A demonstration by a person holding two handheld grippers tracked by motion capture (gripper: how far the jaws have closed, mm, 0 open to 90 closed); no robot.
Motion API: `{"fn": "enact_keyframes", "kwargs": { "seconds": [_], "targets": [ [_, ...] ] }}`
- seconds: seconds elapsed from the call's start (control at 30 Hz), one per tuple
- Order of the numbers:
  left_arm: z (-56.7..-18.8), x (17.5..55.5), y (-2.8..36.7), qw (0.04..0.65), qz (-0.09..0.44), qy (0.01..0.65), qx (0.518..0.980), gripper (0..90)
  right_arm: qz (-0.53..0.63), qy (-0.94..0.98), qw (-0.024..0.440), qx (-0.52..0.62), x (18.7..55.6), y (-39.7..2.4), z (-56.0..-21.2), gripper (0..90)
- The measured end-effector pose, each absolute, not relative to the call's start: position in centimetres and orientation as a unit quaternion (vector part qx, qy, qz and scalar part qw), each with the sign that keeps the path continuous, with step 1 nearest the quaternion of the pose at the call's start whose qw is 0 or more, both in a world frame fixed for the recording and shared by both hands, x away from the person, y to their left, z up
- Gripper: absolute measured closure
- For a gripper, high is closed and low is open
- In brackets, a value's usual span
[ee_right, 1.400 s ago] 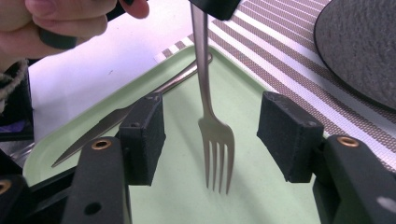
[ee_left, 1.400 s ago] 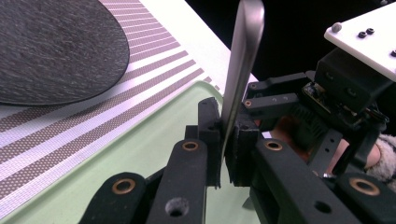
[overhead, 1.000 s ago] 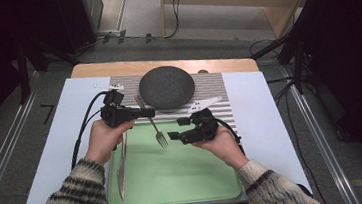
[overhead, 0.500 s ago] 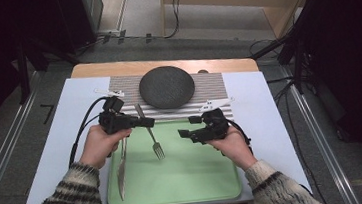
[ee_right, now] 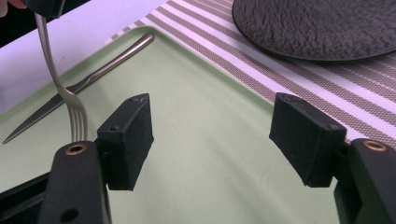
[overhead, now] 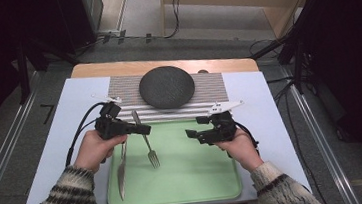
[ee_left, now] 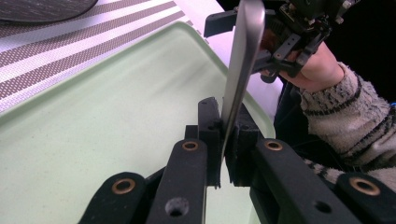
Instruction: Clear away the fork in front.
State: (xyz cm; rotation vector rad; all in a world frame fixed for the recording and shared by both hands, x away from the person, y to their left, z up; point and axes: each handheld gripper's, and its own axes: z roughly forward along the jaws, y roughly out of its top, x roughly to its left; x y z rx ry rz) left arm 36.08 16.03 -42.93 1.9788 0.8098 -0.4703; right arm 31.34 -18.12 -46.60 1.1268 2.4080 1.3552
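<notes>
My left gripper (overhead: 144, 129) (ee_left: 225, 122) is shut on the handle of a steel fork (overhead: 148, 148) (ee_left: 243, 65). The fork hangs tilted over the green tray (overhead: 196, 181) with its tines pointing down toward me. A steel knife (overhead: 121, 168) (ee_right: 79, 84) lies flat along the tray's left side. My right gripper (overhead: 193, 135) (ee_right: 219, 140) hovers open over the tray's right half, to the right of the fork (ee_right: 70, 102), with nothing between its pads (ee_right: 130, 140). In the left gripper view the right gripper (ee_left: 289, 28) shows beyond the fork handle.
A dark round plate (overhead: 166, 87) (ee_right: 322, 28) rests on a striped placemat (overhead: 212, 86) behind the tray. A pale sheet (overhead: 65, 118) covers the wooden table. Black cables trail from both grippers, and floor rails run along both sides of the table.
My right gripper has drawn back to the right, away from the fork. The left gripper has kept the fork, whose tines have swung a little toward me.
</notes>
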Motion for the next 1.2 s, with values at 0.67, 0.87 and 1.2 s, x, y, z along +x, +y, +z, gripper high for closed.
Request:
{"fn": "enact_keyframes", "kwargs": {
  "seconds": [0.67, 0.87, 1.2],
  "targets": [
    [-43.9, 34.0, 16.8, 0.437, -0.197, 0.313, 0.82, 86.9, 0.458, 0.793, 0.095, 0.389, 29.6, -20.7, -47.2, 27.0],
    [-44.3, 34.0, 17.0, 0.445, -0.195, 0.314, 0.815, 86.8, 0.457, 0.791, 0.098, 0.396, 28.8, -21.6, -47.4, 26.7],
    [-44.9, 34.2, 17.0, 0.455, -0.146, 0.328, 0.815, 82.6, 0.455, 0.785, 0.101, 0.408, 27.4, -23.1, -47.8, 25.6]
  ]
}}
